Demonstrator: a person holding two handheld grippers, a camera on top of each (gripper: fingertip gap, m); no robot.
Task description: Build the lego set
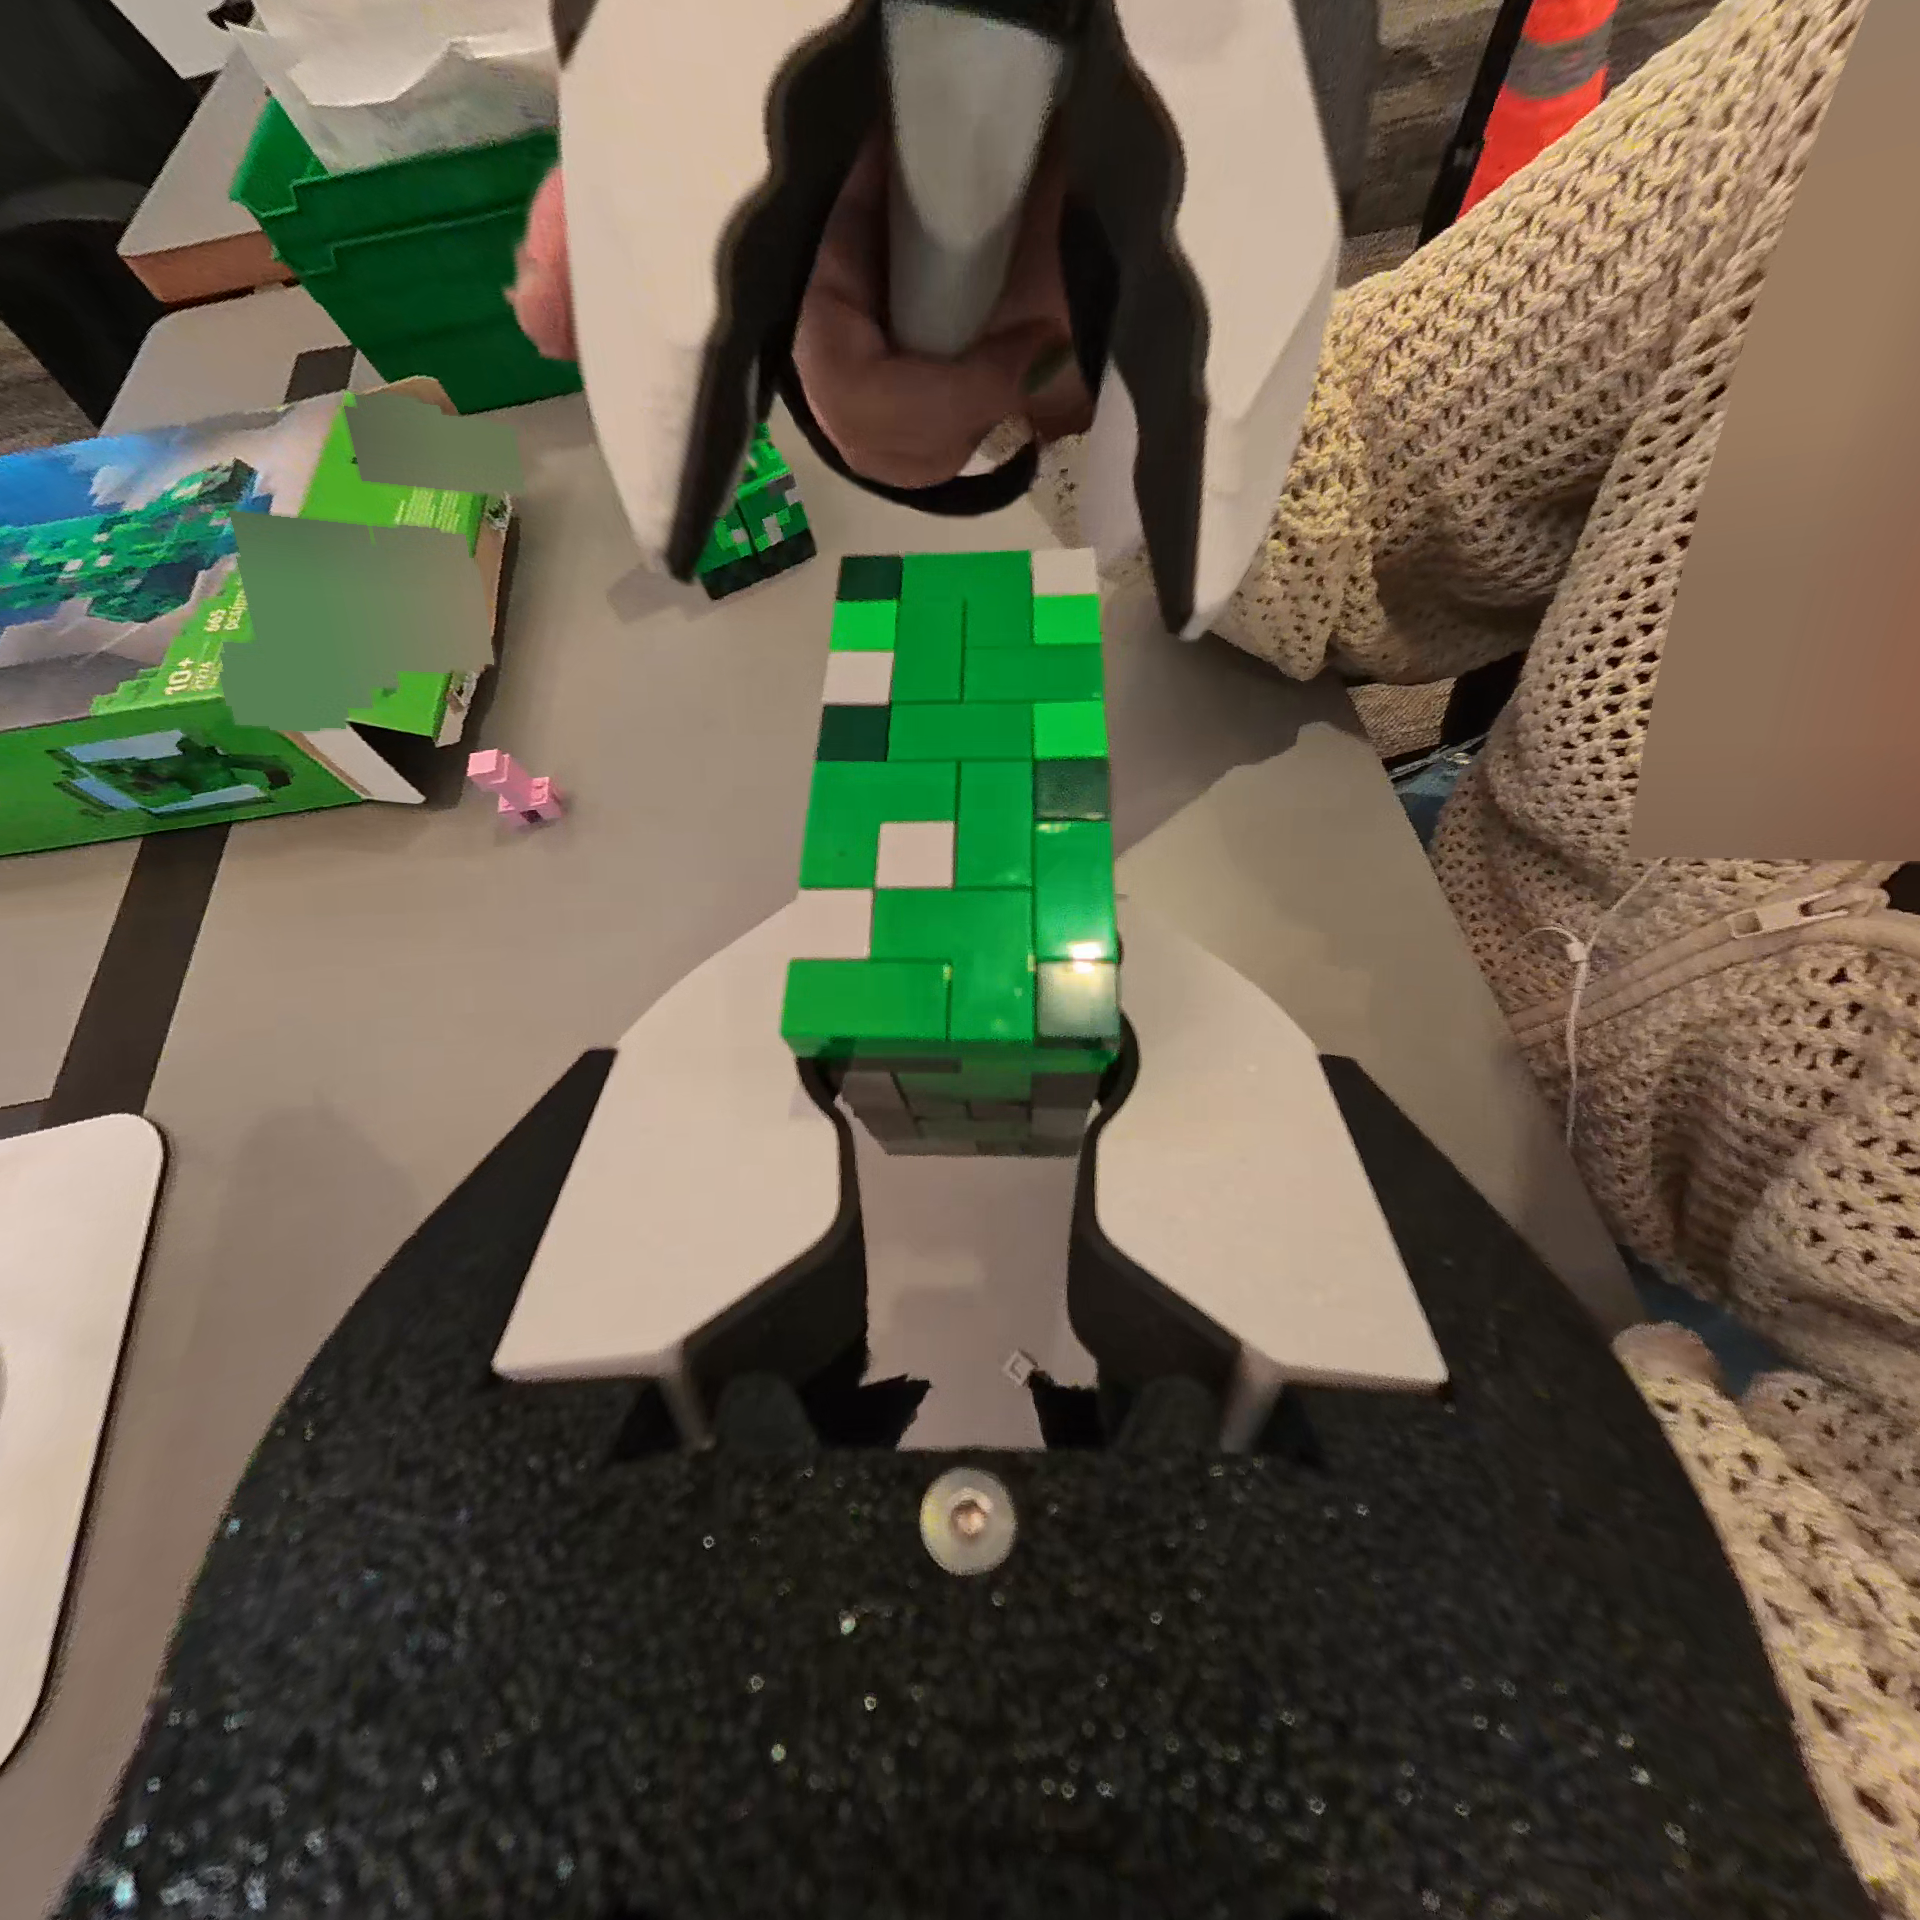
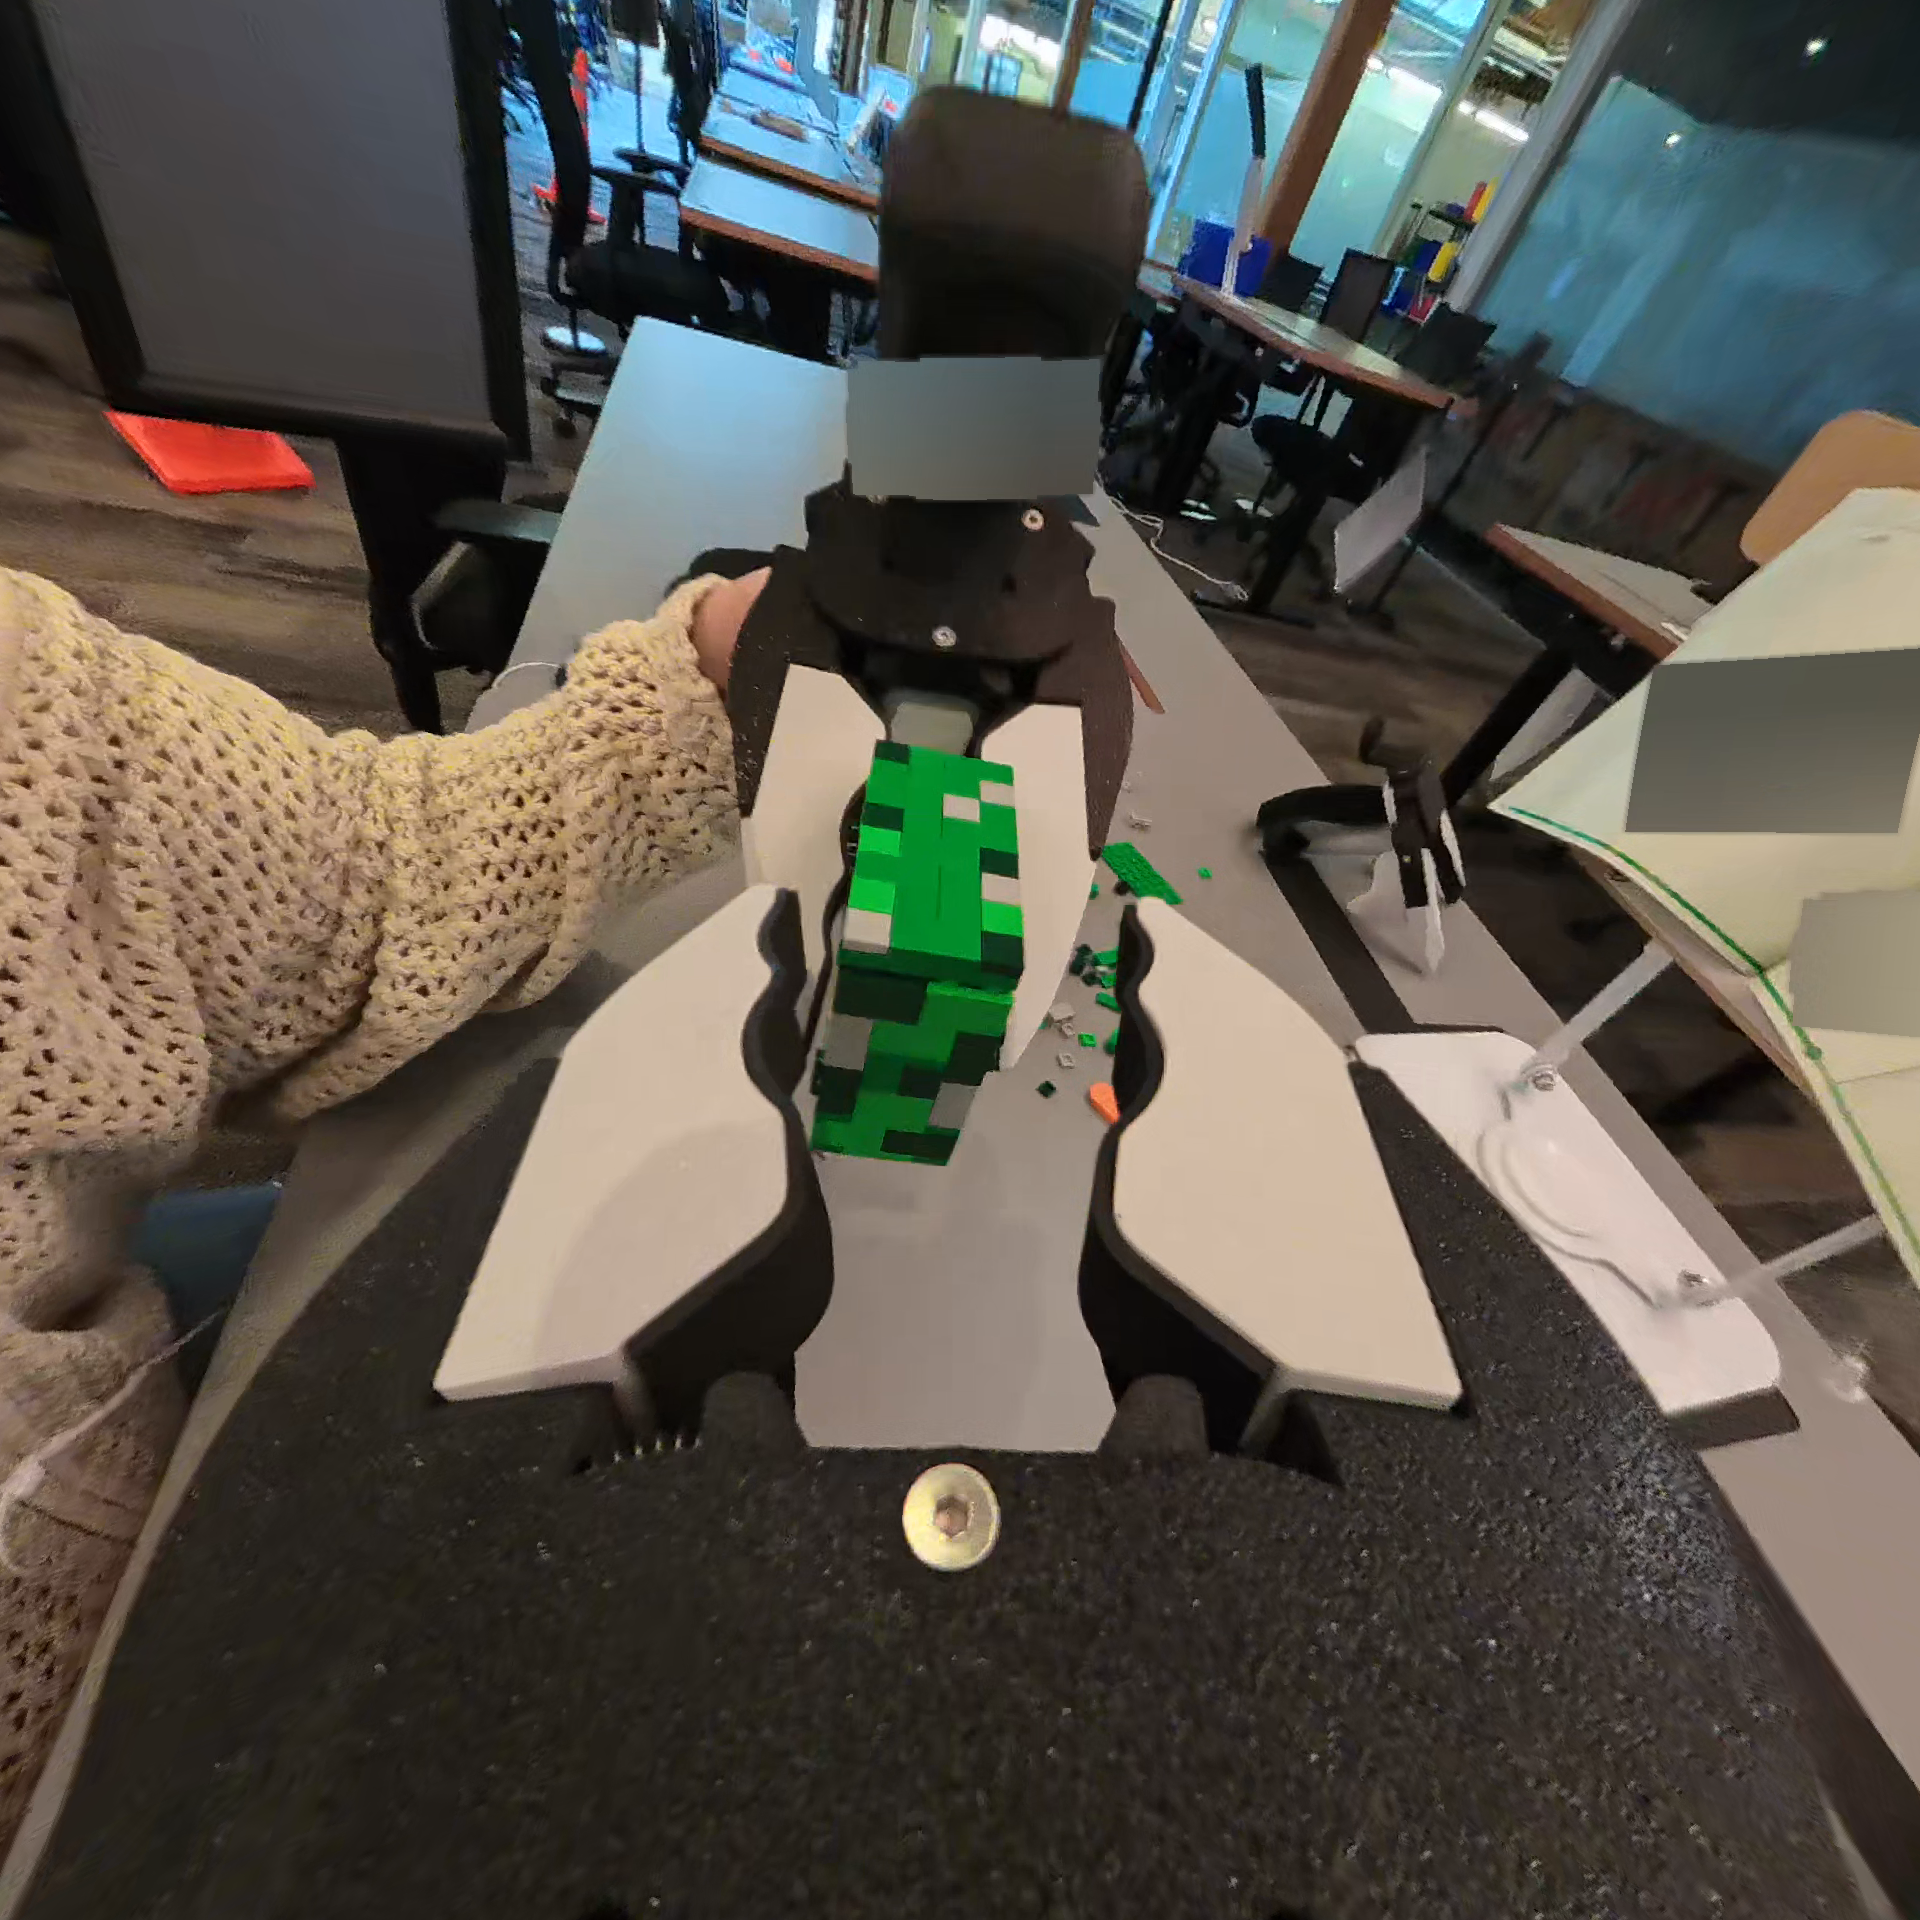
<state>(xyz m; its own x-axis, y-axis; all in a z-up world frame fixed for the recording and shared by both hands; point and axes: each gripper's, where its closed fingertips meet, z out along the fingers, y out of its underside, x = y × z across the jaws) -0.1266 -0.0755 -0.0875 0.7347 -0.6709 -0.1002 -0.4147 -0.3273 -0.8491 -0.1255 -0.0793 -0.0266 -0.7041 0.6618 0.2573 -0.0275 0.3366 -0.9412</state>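
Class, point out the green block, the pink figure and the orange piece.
Green block (image 1: 961, 800), left wrist view, top face.
Pink figure (image 1: 514, 790), left wrist view, body.
Orange piece (image 2: 1103, 1101), right wrist view, its middle.

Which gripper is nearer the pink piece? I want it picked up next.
Left. The left gripper, shut on the green block, is nearer the pink piece; the open right gripper faces it beyond the block.

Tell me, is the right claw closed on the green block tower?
No. The right claw is open around the green block tower; the left claw holds it.
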